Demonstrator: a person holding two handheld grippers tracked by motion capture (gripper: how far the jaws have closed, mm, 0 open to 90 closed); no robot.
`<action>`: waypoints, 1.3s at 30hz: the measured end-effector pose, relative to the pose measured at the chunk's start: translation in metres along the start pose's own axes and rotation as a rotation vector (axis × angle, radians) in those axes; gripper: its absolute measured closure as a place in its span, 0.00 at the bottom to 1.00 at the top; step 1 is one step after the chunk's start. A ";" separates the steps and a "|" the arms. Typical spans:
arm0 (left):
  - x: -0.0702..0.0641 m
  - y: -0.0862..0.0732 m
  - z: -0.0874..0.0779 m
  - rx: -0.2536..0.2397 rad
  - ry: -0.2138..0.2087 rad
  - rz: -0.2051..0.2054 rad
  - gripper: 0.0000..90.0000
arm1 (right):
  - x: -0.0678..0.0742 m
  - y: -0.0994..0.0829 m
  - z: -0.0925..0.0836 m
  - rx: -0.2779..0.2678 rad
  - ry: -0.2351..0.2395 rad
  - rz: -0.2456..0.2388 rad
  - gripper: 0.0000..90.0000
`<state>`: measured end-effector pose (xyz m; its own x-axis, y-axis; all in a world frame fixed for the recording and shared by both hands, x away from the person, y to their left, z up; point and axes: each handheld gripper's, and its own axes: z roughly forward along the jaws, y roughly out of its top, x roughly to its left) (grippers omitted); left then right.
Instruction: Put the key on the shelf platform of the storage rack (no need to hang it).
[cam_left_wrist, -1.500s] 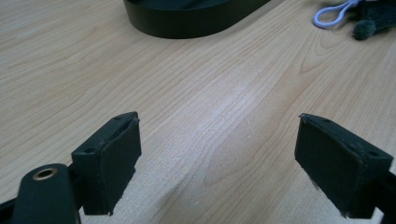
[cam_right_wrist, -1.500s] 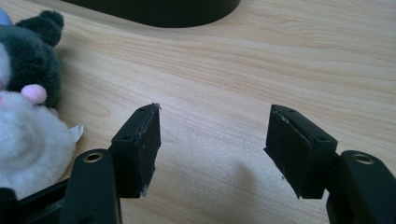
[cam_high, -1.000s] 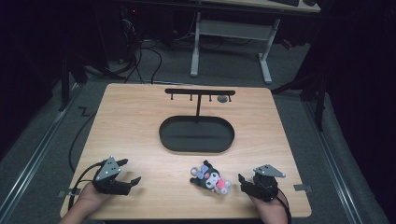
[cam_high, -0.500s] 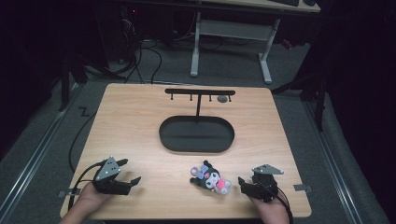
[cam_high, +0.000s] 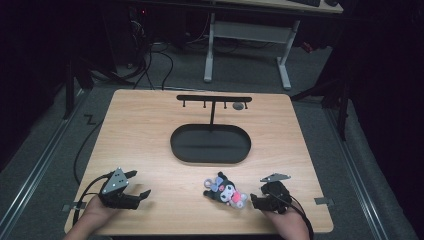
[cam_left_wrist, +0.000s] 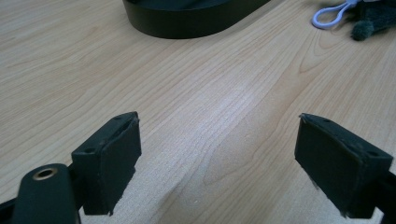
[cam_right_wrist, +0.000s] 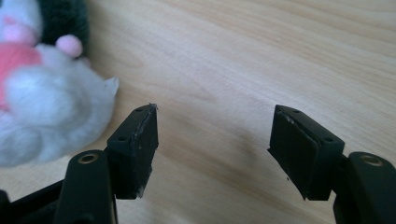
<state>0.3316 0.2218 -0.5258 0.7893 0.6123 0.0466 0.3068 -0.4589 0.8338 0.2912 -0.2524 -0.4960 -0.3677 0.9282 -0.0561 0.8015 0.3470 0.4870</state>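
A small plush toy (cam_high: 226, 190), black, white and pink, lies on the wooden table (cam_high: 140, 130) near its front edge. My right gripper (cam_high: 256, 196) rests just right of it, pointing left. Its jaws have just closed a little but still stand apart with bare wood between them (cam_right_wrist: 215, 144). The plush toy (cam_right_wrist: 42, 93) is beside the left jaw, outside the gap. My left gripper (cam_high: 139, 183) sits at the front left, open over bare wood (cam_left_wrist: 217, 158). In its view the toy (cam_left_wrist: 373, 21) and its white loop (cam_left_wrist: 329, 11) are far off.
A black oval tray (cam_high: 173, 145) lies in the middle of the table, also seen as a dark rim (cam_left_wrist: 187, 21). Behind it stands a black T-shaped rack (cam_high: 213, 99) with hooks, and a small grey thing (cam_high: 238, 106) hangs from one. Desk legs and cables are beyond the table.
The right gripper has shifted very slightly beside the toy. The left gripper and the toy have kept still.
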 end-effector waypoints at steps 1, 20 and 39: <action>0.000 0.000 0.000 0.001 0.000 0.002 0.17 | 0.002 0.001 0.000 0.017 -0.003 -0.011 0.36; 0.000 0.000 0.000 0.001 0.002 -0.002 0.17 | 0.012 0.017 -0.016 0.213 0.018 -0.107 0.35; 0.001 0.000 0.001 0.002 0.002 -0.004 0.17 | 0.037 0.029 -0.020 0.285 0.100 -0.193 0.20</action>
<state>0.3325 0.2217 -0.5258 0.7868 0.6156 0.0443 0.3111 -0.4576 0.8329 0.2918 -0.2107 -0.4669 -0.5580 0.8293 -0.0304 0.8071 0.5509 0.2125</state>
